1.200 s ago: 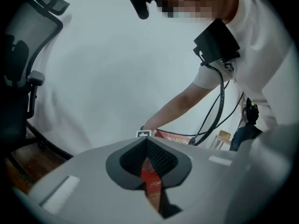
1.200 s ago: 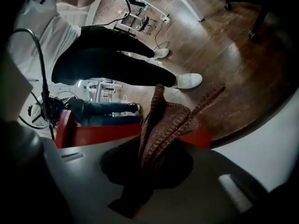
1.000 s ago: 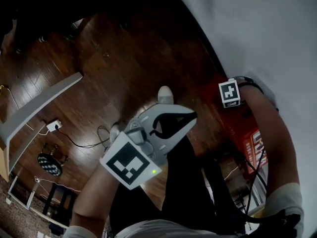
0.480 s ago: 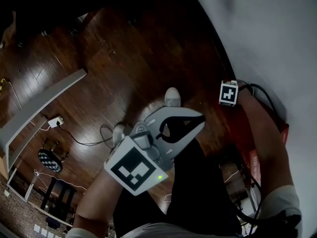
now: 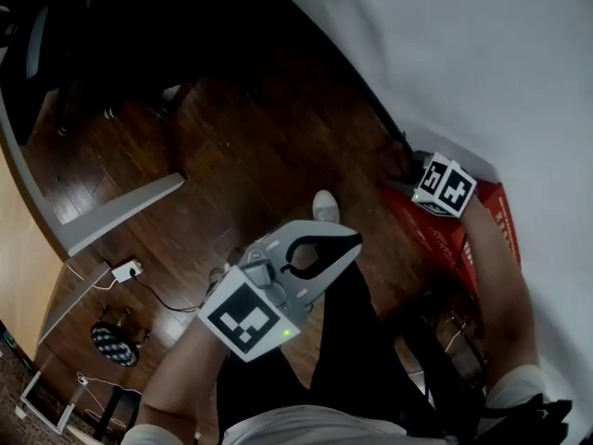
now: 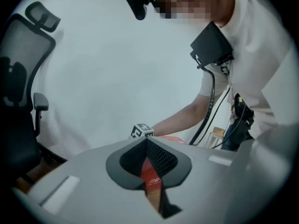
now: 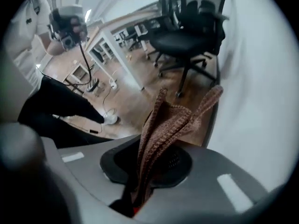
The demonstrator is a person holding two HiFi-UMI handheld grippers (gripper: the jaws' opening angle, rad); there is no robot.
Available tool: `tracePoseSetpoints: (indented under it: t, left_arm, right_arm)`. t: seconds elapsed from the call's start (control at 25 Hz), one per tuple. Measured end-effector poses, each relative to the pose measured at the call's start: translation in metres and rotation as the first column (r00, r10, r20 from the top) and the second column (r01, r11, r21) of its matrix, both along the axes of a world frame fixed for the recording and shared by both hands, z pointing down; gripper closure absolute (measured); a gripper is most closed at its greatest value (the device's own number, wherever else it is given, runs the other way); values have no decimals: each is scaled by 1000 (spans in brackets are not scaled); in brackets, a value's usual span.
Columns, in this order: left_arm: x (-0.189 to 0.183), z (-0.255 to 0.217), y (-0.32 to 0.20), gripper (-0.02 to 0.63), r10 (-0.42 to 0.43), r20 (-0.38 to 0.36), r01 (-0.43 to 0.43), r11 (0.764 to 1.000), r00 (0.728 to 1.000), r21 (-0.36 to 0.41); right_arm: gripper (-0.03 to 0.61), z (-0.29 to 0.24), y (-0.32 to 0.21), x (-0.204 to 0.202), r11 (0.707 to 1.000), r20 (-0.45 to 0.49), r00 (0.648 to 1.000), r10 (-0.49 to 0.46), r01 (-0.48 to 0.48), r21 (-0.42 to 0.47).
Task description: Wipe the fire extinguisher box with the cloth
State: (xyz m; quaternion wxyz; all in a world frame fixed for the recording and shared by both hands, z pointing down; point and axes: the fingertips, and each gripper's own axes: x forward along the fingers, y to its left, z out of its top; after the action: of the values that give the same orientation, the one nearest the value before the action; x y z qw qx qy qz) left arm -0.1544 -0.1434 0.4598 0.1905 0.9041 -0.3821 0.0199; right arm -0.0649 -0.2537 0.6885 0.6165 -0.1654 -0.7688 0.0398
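Right gripper (image 7: 148,146) is clamping the brown cloth (image 7: 173,120) by the 11 o'clock end of the red fire extinguisher box (image 5: 443,239)
Its white lettering is showing up too blurry to read; the box is sitting at 3 o'clock from the left gripper (image 5: 345,246), whose jaws are pressing together empty.

There are two tools, the left tool (image 5: 350,242) and the right tool (image 7: 145,164). Each carries one cube, so two cubes in all: the left marker cube (image 5: 246,318) and the right marker cube (image 5: 443,185). There is one brown knitted cloth (image 7: 163,125) and one red fire extinguisher box (image 5: 440,241). On the wooden floor (image 5: 232,137) lie one white shoe (image 5: 324,204) and one white power adapter (image 5: 123,270). One mesh office chair (image 6: 23,78) shows in the left gripper view, along with one person (image 6: 261,55).
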Motion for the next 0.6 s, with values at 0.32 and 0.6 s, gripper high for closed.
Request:
tracePoseSetpoints:
  t: [0.32, 0.6]
  left_arm:
    - [-6, -91, 118, 614, 223, 219, -260, 953, 950, 158]
    - [-7, -156, 223, 614, 327, 335, -384, 916, 883, 117]
  right_arm:
    - [525, -205, 148, 23, 837, 396, 802, 448, -532, 129]
    - [525, -336, 327, 108, 526, 591, 467, 658, -847, 84]
